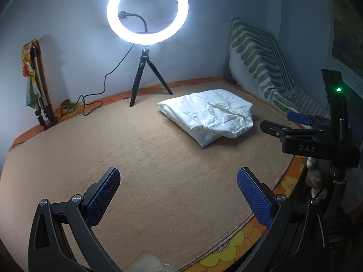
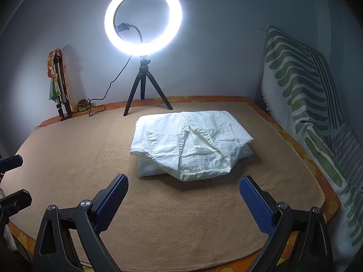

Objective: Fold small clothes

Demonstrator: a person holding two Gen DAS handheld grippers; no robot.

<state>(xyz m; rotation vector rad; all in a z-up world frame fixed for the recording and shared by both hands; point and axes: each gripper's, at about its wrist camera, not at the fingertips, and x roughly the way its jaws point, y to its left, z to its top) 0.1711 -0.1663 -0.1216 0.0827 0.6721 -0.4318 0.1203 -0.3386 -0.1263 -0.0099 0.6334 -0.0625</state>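
A white garment (image 2: 188,145) lies folded into a thick bundle on the tan blanket (image 2: 181,215), collar and label facing up. In the left wrist view the same garment (image 1: 208,115) sits ahead and to the right. My left gripper (image 1: 178,176) stands open over bare blanket, well short of the cloth, with nothing between its blue pads. My right gripper (image 2: 183,184) is open too, just in front of the garment's near edge, apart from it. The right gripper's body (image 1: 317,136) shows at the right edge of the left wrist view.
A lit ring light on a small black tripod (image 2: 143,86) stands at the back, its cable trailing left. A folded stand with a colourful cloth (image 2: 57,86) leans on the wall. A green-striped blanket (image 2: 313,104) hangs at the right. An orange flowered mattress edge (image 1: 288,181) borders the blanket.
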